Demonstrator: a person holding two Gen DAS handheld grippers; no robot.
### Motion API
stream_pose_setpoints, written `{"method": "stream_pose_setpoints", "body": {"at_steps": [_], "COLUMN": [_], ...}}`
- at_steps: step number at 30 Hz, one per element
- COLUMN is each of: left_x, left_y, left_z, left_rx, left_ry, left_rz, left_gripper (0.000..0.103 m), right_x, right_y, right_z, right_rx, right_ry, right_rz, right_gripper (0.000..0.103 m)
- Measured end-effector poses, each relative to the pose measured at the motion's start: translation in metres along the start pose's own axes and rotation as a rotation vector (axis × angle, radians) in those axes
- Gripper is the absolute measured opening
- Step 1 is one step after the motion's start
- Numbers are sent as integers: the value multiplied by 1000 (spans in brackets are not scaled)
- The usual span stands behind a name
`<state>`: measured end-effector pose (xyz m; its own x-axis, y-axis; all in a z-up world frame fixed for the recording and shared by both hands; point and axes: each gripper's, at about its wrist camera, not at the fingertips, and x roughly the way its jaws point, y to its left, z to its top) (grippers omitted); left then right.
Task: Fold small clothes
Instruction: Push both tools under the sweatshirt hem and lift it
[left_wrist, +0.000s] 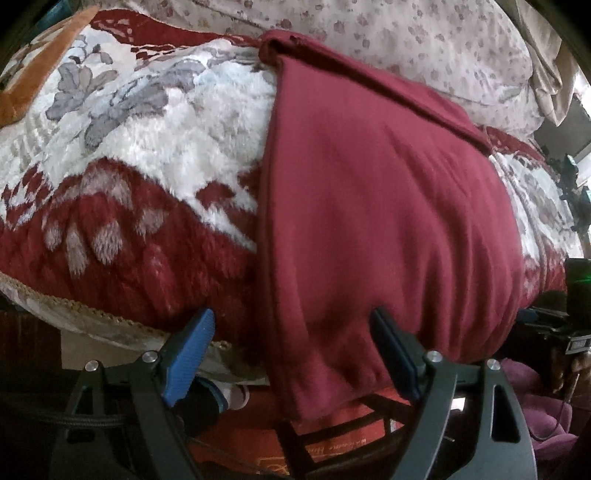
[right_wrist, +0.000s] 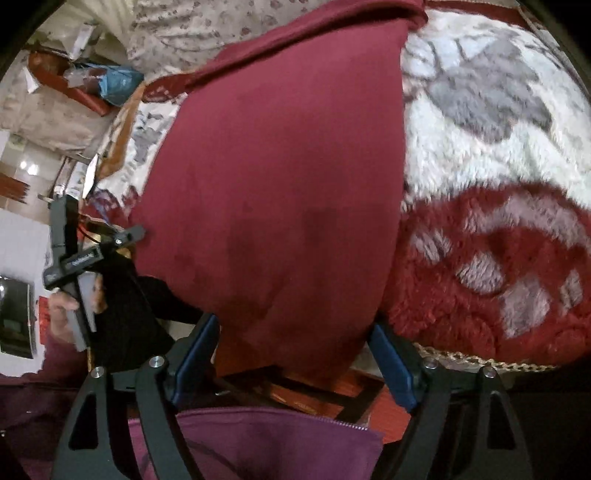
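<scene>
While the maroon garment (left_wrist: 376, 206) is lying lengthwise across the patterned fleece blanket (left_wrist: 147, 147) on the bed, its near end is hanging over the bed's front edge, evidently so that the hem can be reached from below. The left gripper (left_wrist: 291, 354) is standing wide, the garment's left lower corner sitting between its jaws without the pads pressing on it. The right gripper (right_wrist: 291, 354) is likewise standing wide, framing the right lower corner, nothing clamped. In the right wrist view, the person's hand (right_wrist: 70, 306) is showing beside the garment's edge, holding the other tool's handle. Both grippers are being positioned at matching corners, which in my judgement is preparing a lift-and-fold of the near hem toward the far, already doubled-over edge.
</scene>
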<state>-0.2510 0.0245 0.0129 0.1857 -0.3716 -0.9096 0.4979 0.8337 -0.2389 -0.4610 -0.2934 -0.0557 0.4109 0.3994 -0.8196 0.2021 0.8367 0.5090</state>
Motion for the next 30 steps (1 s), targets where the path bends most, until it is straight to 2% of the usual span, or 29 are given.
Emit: {"method": "stream_pose_setpoints", "body": {"at_steps": [2, 9, 12, 15, 22, 30], "left_x": [1, 4, 4, 5, 8, 14], "left_y": [-3, -8, -8, -8, -7, -10], "left_z": [-2, -8, -9, -10, -11, -12], "left_rx": [8, 19, 19, 12, 22, 23], "left_ry": [3, 13, 15, 16, 24, 47], "left_rz": [11, 53, 54, 53, 58, 57], "left_gripper": [85, 85, 85, 85, 85, 85], "right_x": [1, -1, -3, -2, 14, 22], "right_y": [4, 8, 13, 18, 16, 23], "right_z": [0, -1, 1, 1, 2, 3], "right_rx": [-17, -54, -77, -102, -68, -84], "right_ry": [0, -6, -5, -3, 27, 49], "right_rz": [-10, -26, -20, -19, 2, -22], "right_gripper": [84, 57, 51, 50, 52, 51]}}
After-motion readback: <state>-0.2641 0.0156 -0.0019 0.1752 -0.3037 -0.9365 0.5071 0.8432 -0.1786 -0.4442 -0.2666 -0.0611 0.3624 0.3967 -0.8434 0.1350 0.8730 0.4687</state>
